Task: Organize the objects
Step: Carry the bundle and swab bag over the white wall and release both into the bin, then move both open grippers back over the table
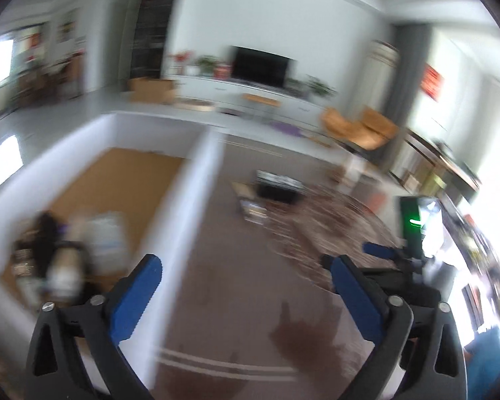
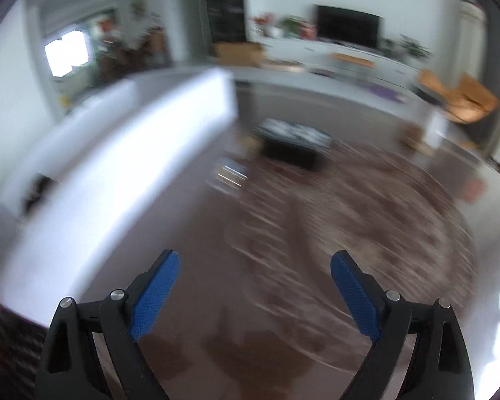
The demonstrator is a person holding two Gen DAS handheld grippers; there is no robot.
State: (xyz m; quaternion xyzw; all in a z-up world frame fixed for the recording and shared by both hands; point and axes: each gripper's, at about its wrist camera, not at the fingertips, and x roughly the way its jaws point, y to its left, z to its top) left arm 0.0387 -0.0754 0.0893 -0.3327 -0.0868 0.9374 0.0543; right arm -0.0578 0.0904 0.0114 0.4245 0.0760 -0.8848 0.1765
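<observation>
Both views are motion-blurred. A white-walled box [image 1: 183, 206] with a tan cardboard floor stands at the left; several blurred dark and white objects [image 1: 66, 253] lie in its near corner. My left gripper [image 1: 246, 263] is open and empty, above the box's right wall and the brown mat. My right gripper [image 2: 255, 260] is open and empty over the brown patterned mat [image 2: 350, 206]; it also shows at the right of the left wrist view [image 1: 380, 250]. A black box [image 2: 293, 143] and a small striped object [image 2: 230, 173] lie on the mat further ahead. The white box wall [image 2: 123, 173] is on the right gripper's left.
A living room lies beyond: a white TV cabinet [image 1: 250, 93] with a black TV [image 1: 260, 66] and plants, orange chairs [image 1: 360, 130], a cardboard box [image 1: 153, 90]. A device with a green light [image 1: 413, 223] stands at the right.
</observation>
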